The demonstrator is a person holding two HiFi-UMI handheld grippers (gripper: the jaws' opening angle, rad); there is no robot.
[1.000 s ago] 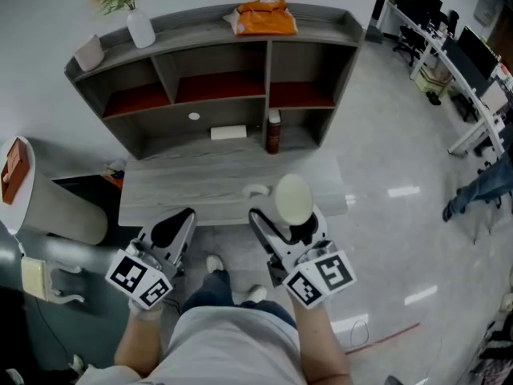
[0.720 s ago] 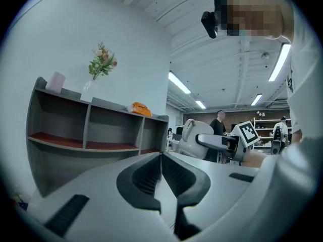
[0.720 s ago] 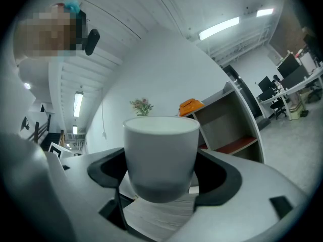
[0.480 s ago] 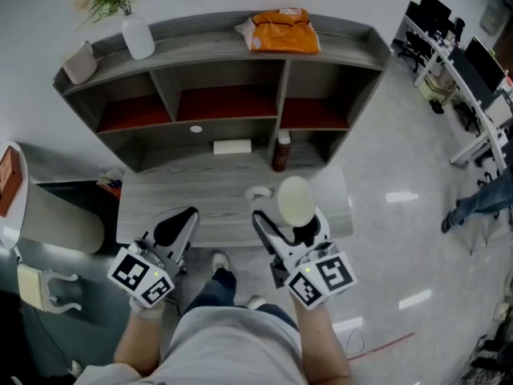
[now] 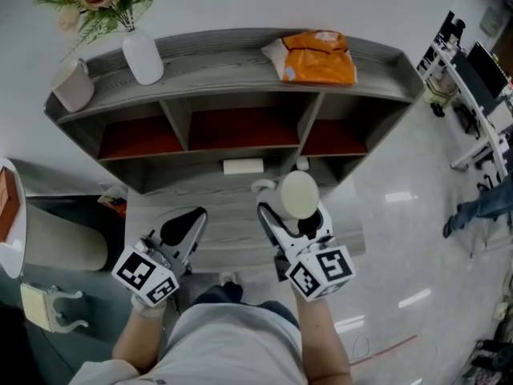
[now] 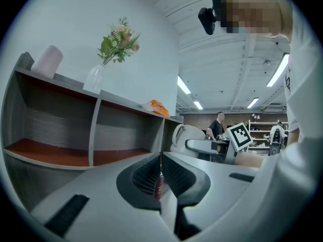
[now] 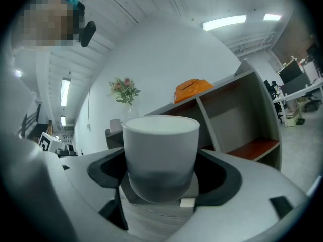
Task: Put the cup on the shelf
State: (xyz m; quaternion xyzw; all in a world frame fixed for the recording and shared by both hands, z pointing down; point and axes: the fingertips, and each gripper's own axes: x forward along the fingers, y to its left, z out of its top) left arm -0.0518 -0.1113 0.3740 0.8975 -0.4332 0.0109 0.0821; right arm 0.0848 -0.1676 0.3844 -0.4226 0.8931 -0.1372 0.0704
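A grey shelf (image 5: 240,48) with three open compartments stands at the far edge of the table (image 5: 228,207); each compartment has a red-brown floor. The shelf top carries a pale cylinder (image 5: 74,88) at the left end, a white vase (image 5: 143,57) holding flowers (image 5: 88,2), and an orange bag (image 5: 319,57) toward the right. Below the middle compartment a white box (image 5: 243,166) lies on the table; a dark red bottle (image 6: 158,186) stands near it, in line with the left tongs. Desks with monitors (image 5: 481,62) stand well apart at the right.

The left tongs (image 5: 186,219) hover over the table with jaws together, only a thin slit between them, holding nothing. The right tongs (image 5: 293,213) are clamped on the cup (image 5: 296,192), one jaw on each side of its lower wall.

The cup is white, upright and mouth up, with its handle toward the left tongs; it hangs above the table, just in front of the shelf and outside the compartments; its contents cannot be determined.
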